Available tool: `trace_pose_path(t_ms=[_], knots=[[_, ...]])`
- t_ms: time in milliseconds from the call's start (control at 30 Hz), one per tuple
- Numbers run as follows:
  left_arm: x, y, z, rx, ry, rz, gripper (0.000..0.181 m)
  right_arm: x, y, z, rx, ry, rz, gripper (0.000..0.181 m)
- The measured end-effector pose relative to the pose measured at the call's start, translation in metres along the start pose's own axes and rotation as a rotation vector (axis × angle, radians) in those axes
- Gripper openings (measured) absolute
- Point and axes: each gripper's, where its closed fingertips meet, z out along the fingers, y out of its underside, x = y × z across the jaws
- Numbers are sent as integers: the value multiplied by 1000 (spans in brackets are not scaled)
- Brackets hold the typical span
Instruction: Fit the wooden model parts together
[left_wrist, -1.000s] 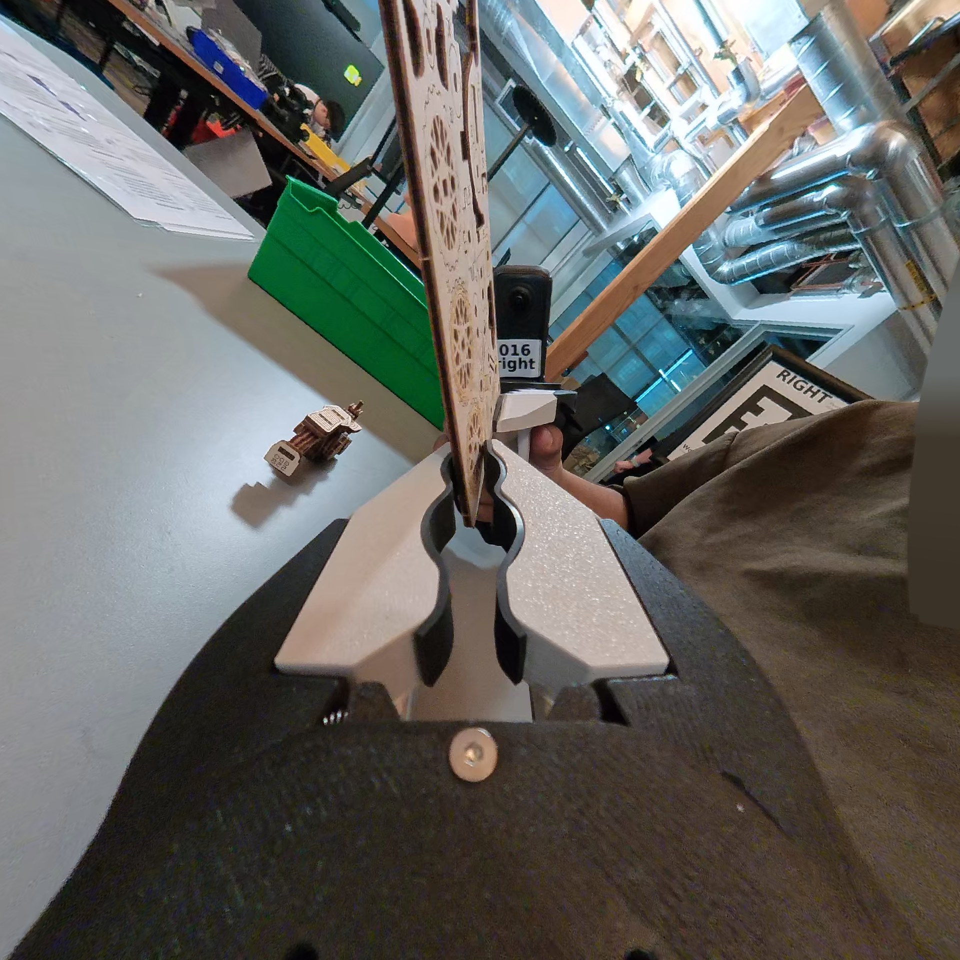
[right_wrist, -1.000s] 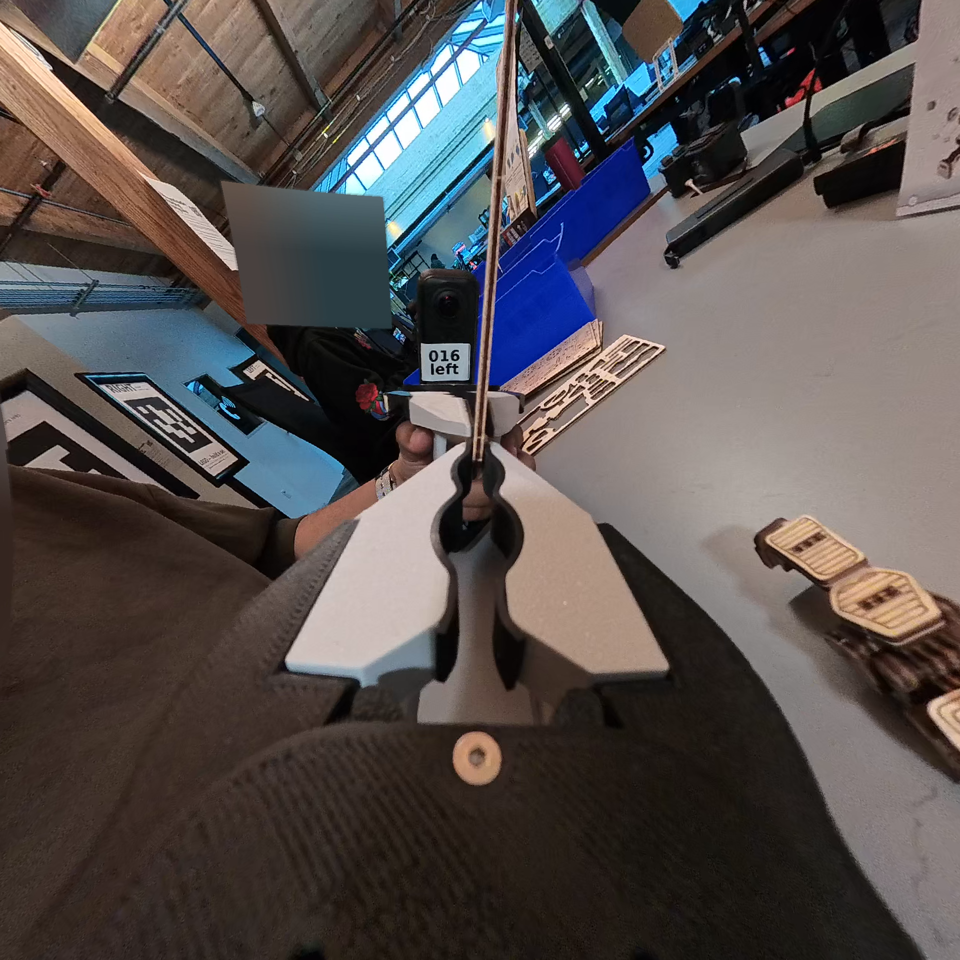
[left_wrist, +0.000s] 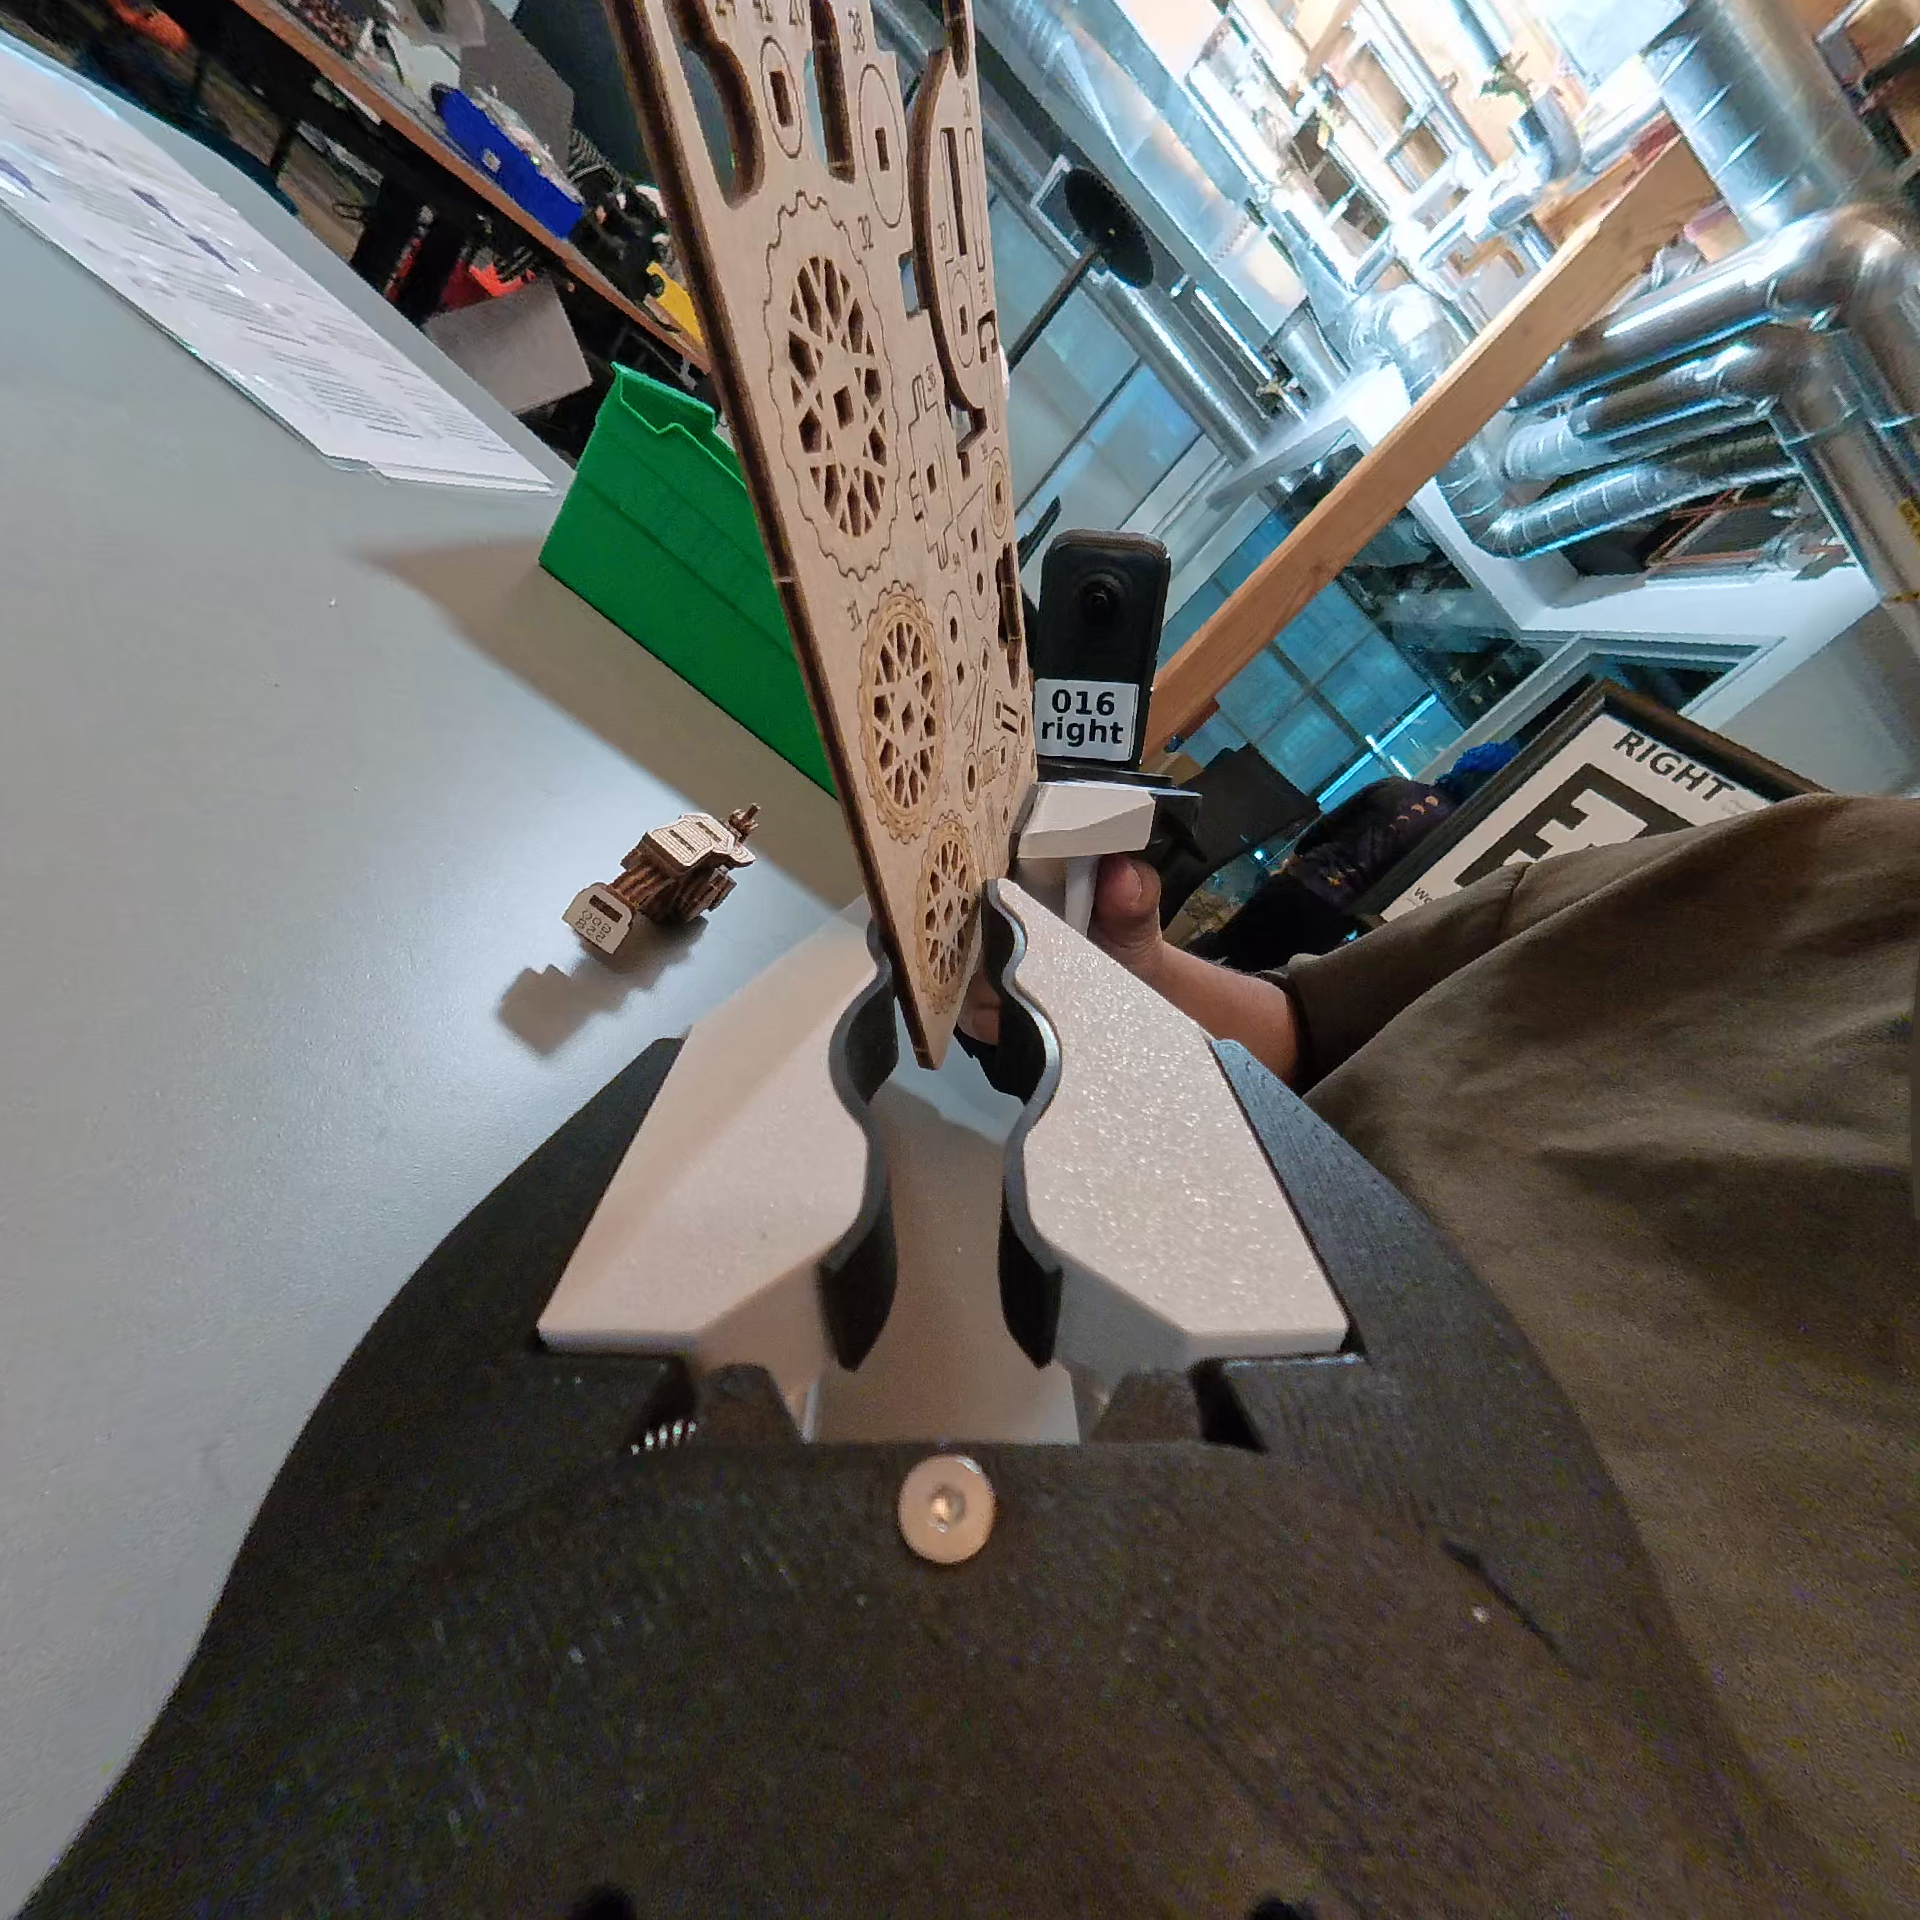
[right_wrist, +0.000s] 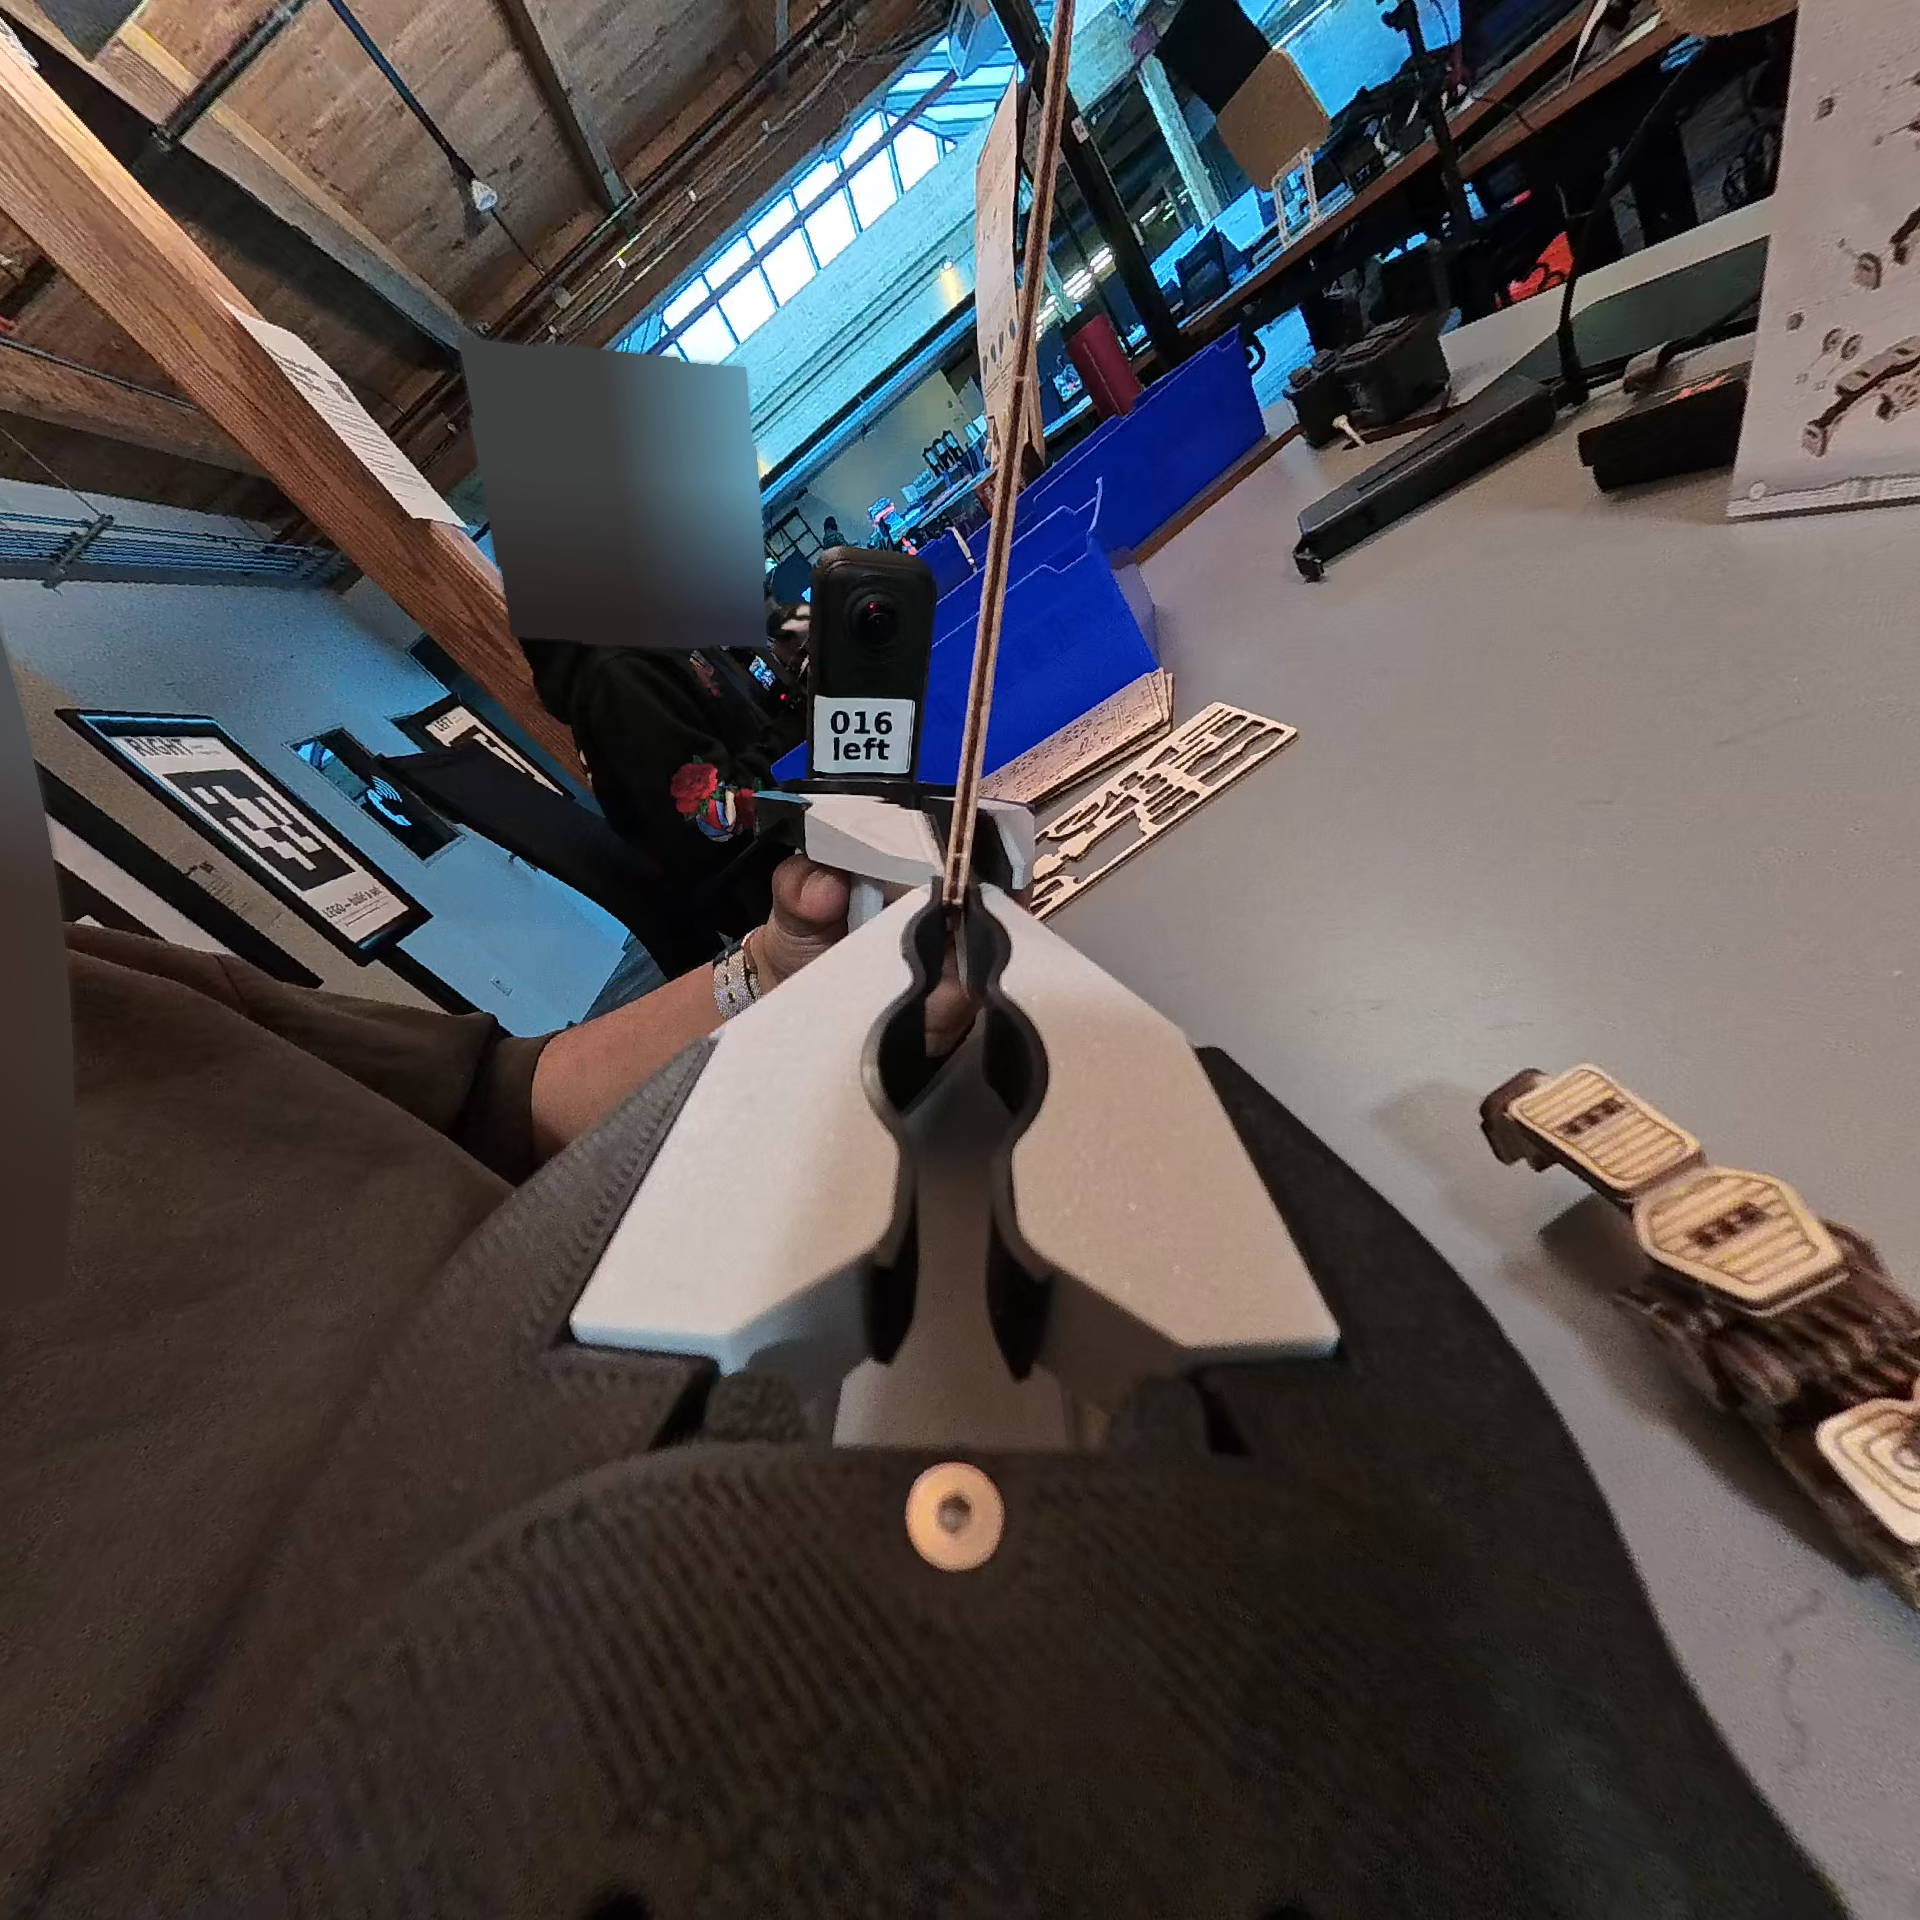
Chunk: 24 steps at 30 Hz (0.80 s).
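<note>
A thin laser-cut wooden sheet (left_wrist: 831, 416) with gear shapes stands upright between both grippers; in the right wrist view it shows edge-on (right_wrist: 997, 520). My left gripper (left_wrist: 940, 920) is shut on its lower corner, and the sheet sits slanted between the fingertips. My right gripper (right_wrist: 956, 904) is shut on the sheet's edge from the opposite side. Each gripper shows in the other's view, close behind the sheet: the right (left_wrist: 1081, 821), the left (right_wrist: 904, 831). A small partly built wooden model (left_wrist: 675, 868) stands on the grey table (left_wrist: 260, 831); it also shows in the right wrist view (right_wrist: 1714, 1247).
A green bin (left_wrist: 665, 582) stands behind the model. Printed paper (left_wrist: 260, 312) lies at the far left. Blue bins (right_wrist: 1060, 623) and flat wooden part sheets (right_wrist: 1153, 779) lie beyond the grippers. An upright instruction page (right_wrist: 1839, 260) and dark devices (right_wrist: 1423, 468) are at the far right. Less than 4 cm separates the two grippers' tips.
The sheet has turned in the left wrist view: it was edge-on, now its face with the gears shows. Both grippers keep hold of it in about the same place.
</note>
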Motion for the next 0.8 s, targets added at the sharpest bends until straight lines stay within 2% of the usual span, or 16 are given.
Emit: trace_pose_path(t_ms=[800], knots=[[-3,-1,0,8,-14,-14,10,2,3,2,-14,15,-11,1]])
